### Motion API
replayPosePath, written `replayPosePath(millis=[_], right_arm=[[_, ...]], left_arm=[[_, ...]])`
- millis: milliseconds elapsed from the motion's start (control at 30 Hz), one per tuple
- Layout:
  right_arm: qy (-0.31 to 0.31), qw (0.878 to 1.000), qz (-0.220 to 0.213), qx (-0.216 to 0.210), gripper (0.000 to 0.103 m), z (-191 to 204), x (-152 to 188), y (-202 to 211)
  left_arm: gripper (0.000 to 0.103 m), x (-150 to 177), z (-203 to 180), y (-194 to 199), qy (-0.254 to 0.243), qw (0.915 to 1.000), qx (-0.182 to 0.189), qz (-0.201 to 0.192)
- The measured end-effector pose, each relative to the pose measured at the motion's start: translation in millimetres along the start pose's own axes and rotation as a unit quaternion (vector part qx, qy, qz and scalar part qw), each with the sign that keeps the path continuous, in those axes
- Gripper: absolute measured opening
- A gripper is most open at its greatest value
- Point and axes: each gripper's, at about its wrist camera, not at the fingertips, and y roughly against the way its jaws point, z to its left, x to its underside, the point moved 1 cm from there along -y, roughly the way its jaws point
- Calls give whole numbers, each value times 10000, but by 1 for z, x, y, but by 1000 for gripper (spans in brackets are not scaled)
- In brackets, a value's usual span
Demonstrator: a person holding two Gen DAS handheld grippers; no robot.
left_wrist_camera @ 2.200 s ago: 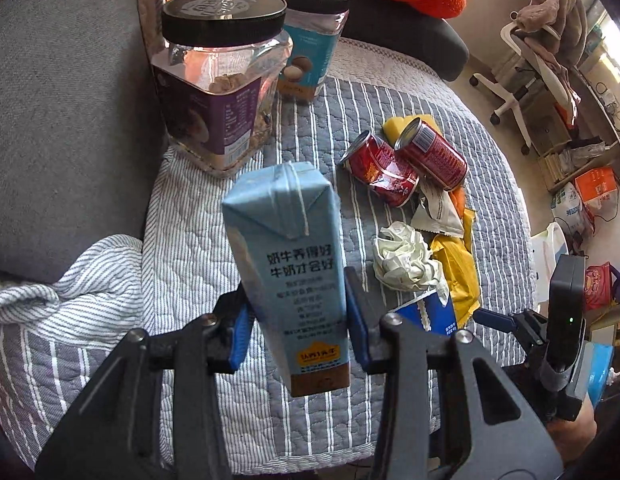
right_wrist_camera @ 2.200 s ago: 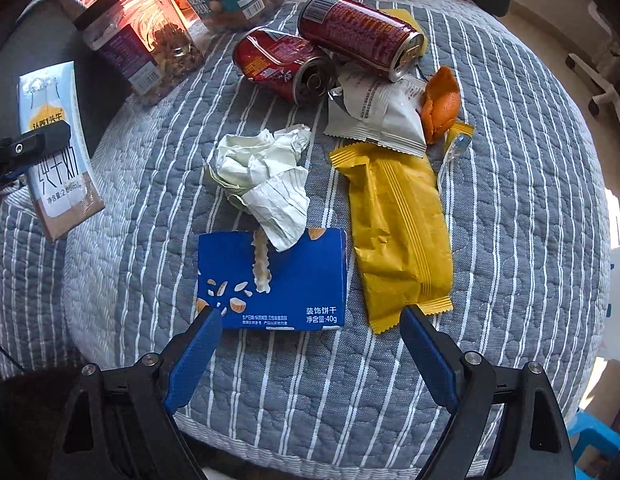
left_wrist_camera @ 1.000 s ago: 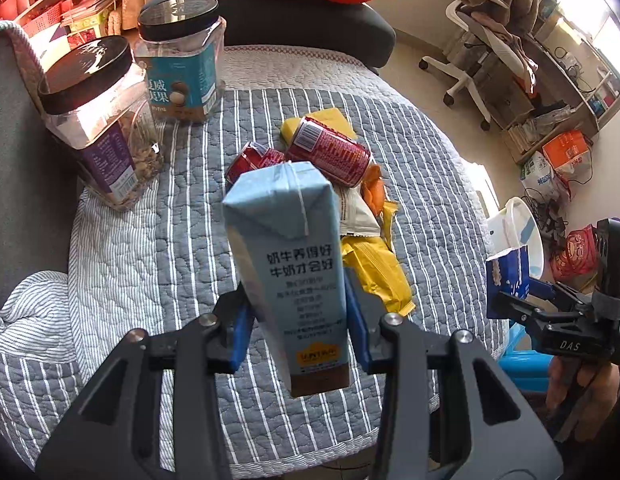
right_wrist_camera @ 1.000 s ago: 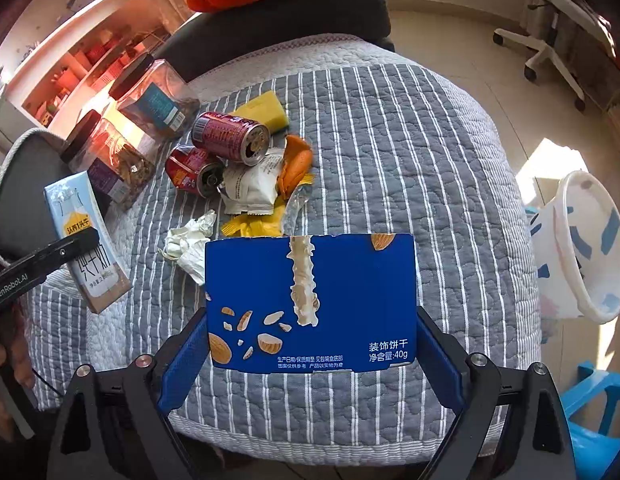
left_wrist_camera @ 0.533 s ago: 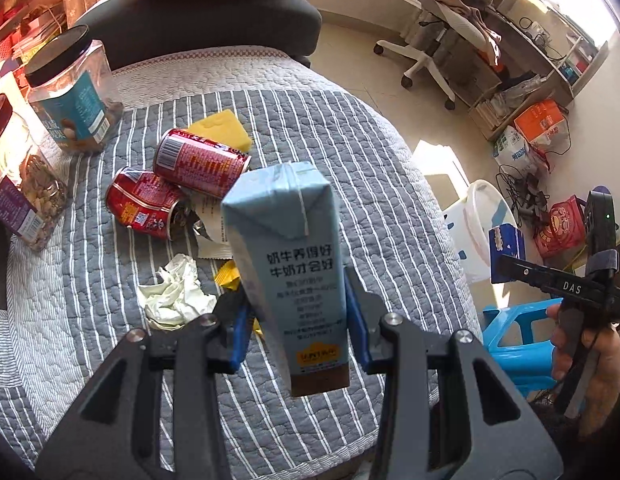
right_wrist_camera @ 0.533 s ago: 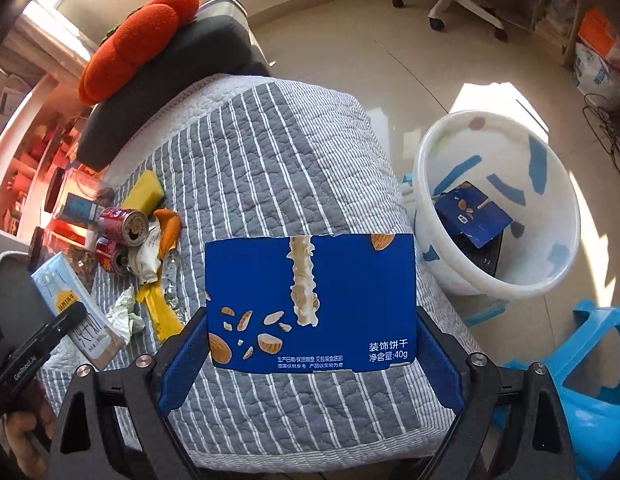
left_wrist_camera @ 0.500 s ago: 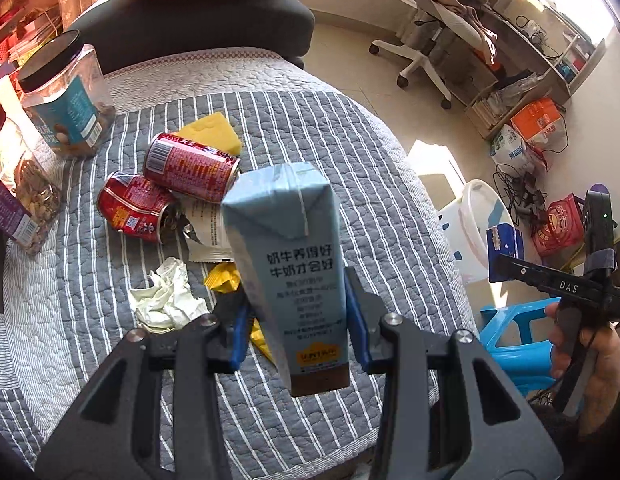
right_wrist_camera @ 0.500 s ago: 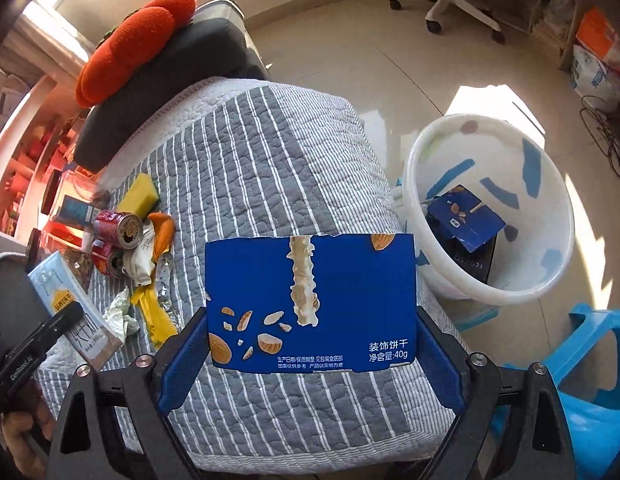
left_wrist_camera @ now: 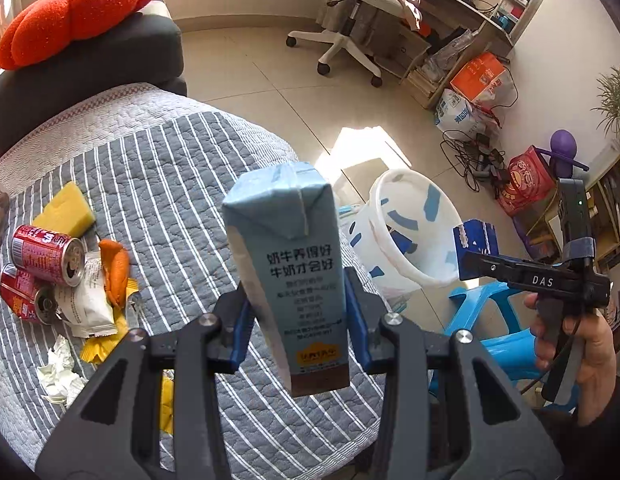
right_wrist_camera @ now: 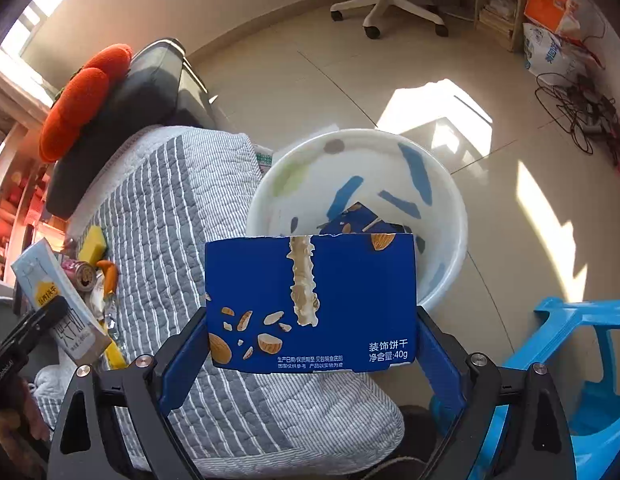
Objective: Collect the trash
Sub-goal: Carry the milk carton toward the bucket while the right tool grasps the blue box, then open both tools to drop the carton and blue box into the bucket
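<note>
L gripper is clamped on a pale blue milk carton, blue pads pressing both its sides, carton upright w/ folded top away from the camera. R gripper is clamped on a flat blue biscuit box, torn top edge up, pads on its L and R ends.

From the R wrist view: white bin w/ blue and green patches sits on the floor right behind the box, at 12 to 1 o'clock; another blue box piece lies inside it. Blue plastic stool at 4 o'clock. Striped grey quilt fills 9 to 11 o'clock.

From the L wrist view: the bin is at 2 o'clock of the carton, beyond the quilt's edge. R gripper shows at 3 o'clock in a person's hand, box end-on by the bin's rim.

Remaining trash on the quilt, at 9 o'clock of the carton: two red cans lying on their sides, touching; yellow sponge just beyond them; orange peel and white wrapper beside the cans; yellow wrapper under that; crumpled tissue nearest the camera. Orange cushion on a dark armrest at 11 o'clock; office chair at 12.
</note>
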Motion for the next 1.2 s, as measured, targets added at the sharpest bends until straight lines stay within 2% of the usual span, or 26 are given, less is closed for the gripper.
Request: replayPosePath(millis=[267, 467, 633, 833, 867, 933, 1133, 1200], right_arm=[[-471, 9983, -309, -172, 96, -31, -13, 3], [-758, 9948, -630, -241, 100, -47, -19, 23], [-1146, 9914, -634, 51, 100, -71, -14, 36], [-1476, 9869, -632, 149, 100, -100, -6, 44], [-1495, 9865, -644, 198, 100, -103, -5, 46], [-1539, 9854, -675, 278, 100, -108, -3, 49], [-1559, 9850, -675, 291, 100, -108, 0, 54], [-1352, 9883, -626, 321, 100, -98, 0, 54]], left_arm=[[43, -27, -46, -32, -246, 9994, 261, -26], [43, -47, -75, -50, -394, 9983, 420, -90], [43, -58, -94, -68, -425, 9975, 548, -137], [44, -65, -107, -86, -450, 9960, 725, -268], [46, -64, -106, -86, -473, 9951, 803, -332], [77, -65, -103, -89, -469, 9964, 637, -300], [97, -57, -71, -61, -274, 9989, 237, -314], [100, -52, -57, -46, -322, 9990, 90, -313]])
